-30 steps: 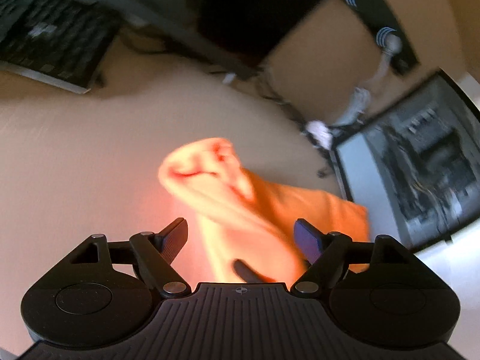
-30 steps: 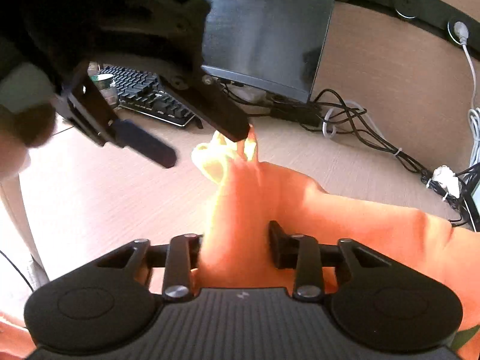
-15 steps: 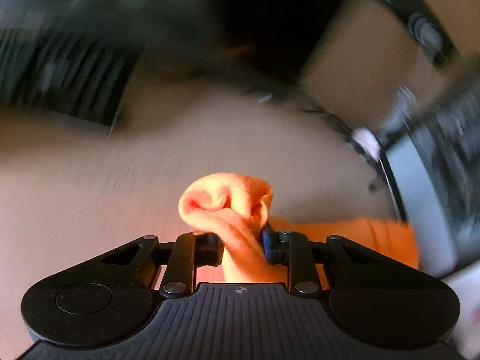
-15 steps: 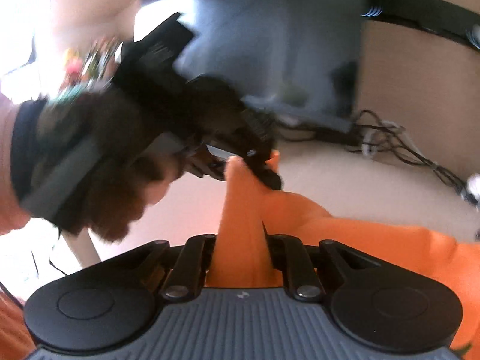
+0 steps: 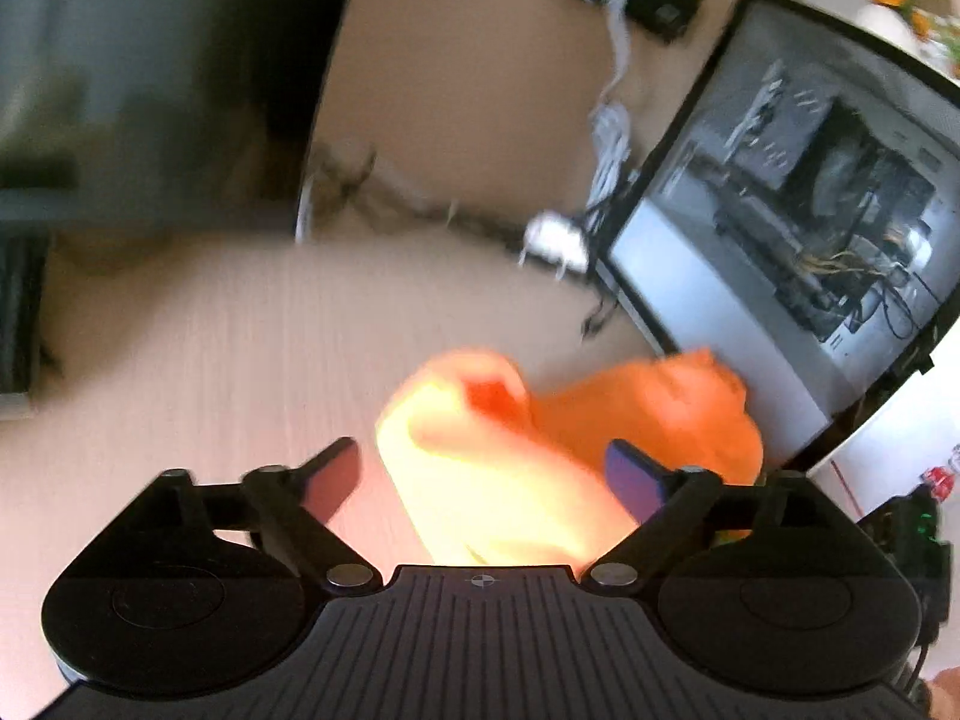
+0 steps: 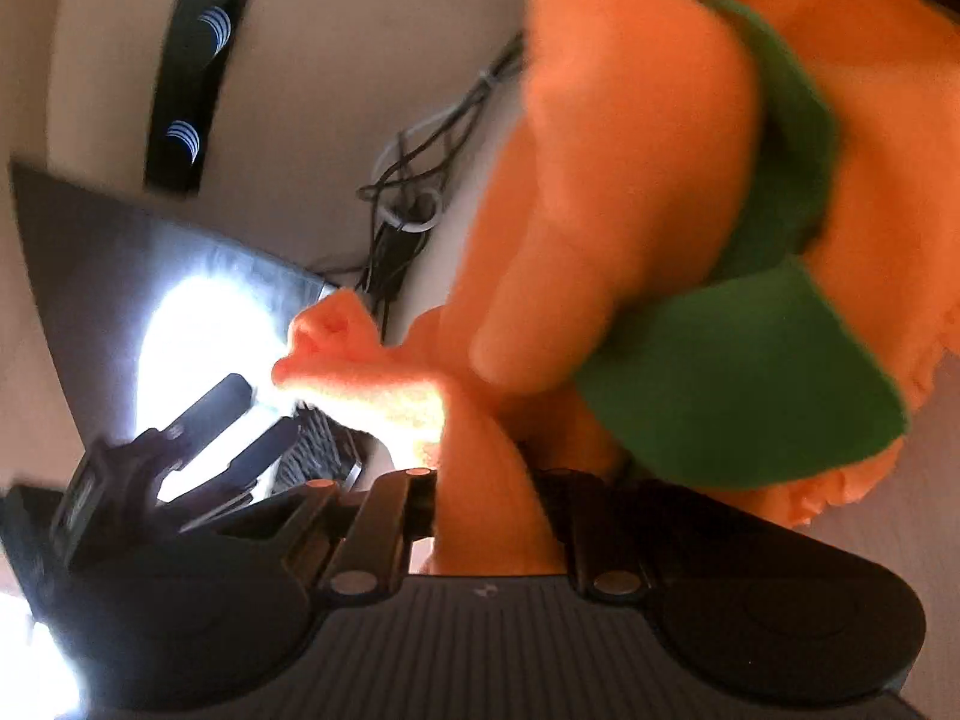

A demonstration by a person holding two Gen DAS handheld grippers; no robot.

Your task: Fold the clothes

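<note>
An orange fleece garment [image 5: 528, 450] with a green patch [image 6: 750, 372] is the clothing. In the left wrist view my left gripper [image 5: 480, 474] is open, its fingers spread either side of a bunched end of the cloth without pinching it. In the right wrist view my right gripper [image 6: 486, 492] is shut on a fold of the orange garment [image 6: 600, 180], which hangs bunched above and to the right. The left gripper [image 6: 234, 420] shows at the left of that view, open, just short of the cloth's tip.
A light wooden desk [image 5: 210, 372] lies below. A glass-sided computer case [image 5: 810, 210] stands at the right, cables [image 5: 606, 138] and a power strip [image 6: 186, 72] along the wall, a dark monitor [image 6: 150, 276] and a keyboard [image 6: 318, 450] nearby.
My left gripper, shut on the cloth's end half a second ago, has opened and let it go. My right gripper has kept its hold and tilted, swinging the garment up.
</note>
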